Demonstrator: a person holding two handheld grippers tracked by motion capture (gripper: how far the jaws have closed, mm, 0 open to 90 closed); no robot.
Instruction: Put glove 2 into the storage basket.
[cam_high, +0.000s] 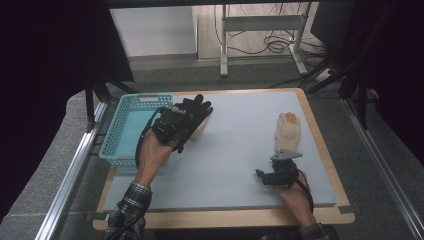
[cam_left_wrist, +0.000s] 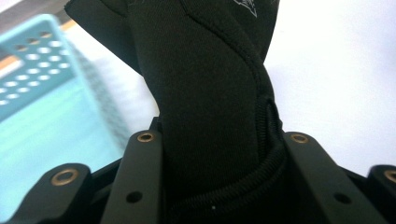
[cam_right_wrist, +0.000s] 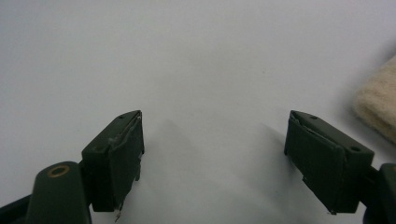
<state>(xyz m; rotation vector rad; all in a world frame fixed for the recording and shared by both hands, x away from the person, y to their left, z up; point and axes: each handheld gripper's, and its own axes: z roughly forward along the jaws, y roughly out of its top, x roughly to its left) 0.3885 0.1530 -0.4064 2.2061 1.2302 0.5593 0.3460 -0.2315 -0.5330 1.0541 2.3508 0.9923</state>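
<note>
High view: my left gripper (cam_high: 186, 121) holds a black glove (cam_high: 196, 112) above the table (cam_high: 235, 150), just right of the blue basket (cam_high: 131, 127).
Left gripper view: my jaws are clamped on the glove (cam_left_wrist: 210, 93) near its cuff; its fingers point away from me, with the basket (cam_left_wrist: 42, 107) at the left.
Right gripper: my right gripper (cam_high: 264, 176) sits low near the table's front right, jaws spread wide with nothing between them.
Right gripper view: bare grey table (cam_right_wrist: 196, 70) between the jaws; a beige glove (cam_right_wrist: 378, 105) at the right edge.
Beige glove: it lies flat (cam_high: 288, 133) on the table, just beyond my right gripper.
</note>
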